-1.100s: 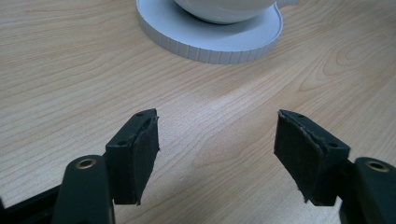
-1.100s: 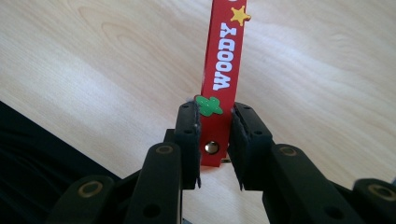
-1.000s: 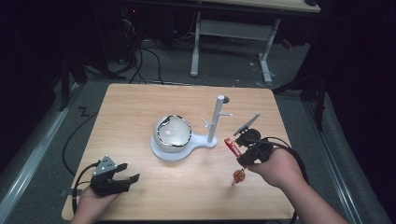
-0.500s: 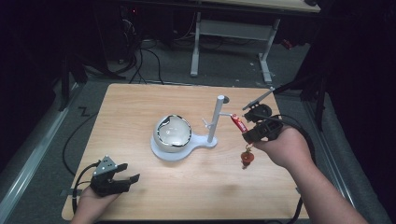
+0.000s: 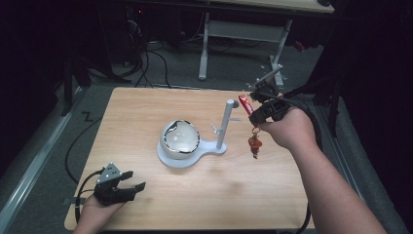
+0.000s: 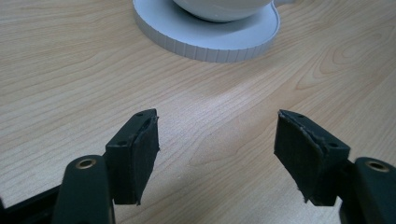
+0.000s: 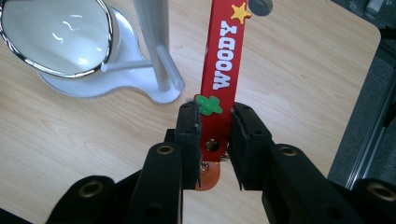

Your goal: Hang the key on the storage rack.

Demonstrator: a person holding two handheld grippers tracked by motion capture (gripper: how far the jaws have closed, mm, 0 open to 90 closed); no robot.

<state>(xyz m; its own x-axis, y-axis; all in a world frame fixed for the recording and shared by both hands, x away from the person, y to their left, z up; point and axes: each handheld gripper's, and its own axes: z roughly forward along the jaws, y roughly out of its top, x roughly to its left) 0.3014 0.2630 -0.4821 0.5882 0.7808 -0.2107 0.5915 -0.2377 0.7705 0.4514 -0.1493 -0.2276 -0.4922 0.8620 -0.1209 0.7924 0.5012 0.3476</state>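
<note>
My right tongs point(image 5: 253, 108) are closed on a red strap point(image 7: 224, 60) with the word WOODY in white letters; in the right gripper view the two pads press its flat sides from left and right, near its lower end, just under a small green cactus mark. The strap stands up between the pads and goes well beyond their tips, with a yellow star near its far end. Below the pads, an orange piece point(image 5: 254, 144) hangs from the strap, and in the high view it dangles under my right hand point(image 5: 287, 127), above the bench point(image 5: 146, 112) and not touching it. Just beyond the tips of these tongs, to their left, is the white post point(image 5: 225, 124) of a stand, with short pegs on its side, and further left on the same white base point(image 5: 168, 158) sits a round mirror point(image 5: 181, 139). My left tongs point(image 6: 217, 154) are wide open and hold nothing; between their pads I see only the wood. They are low over the bench, and the ribbed edge of the white base is well ahead of them.
</note>
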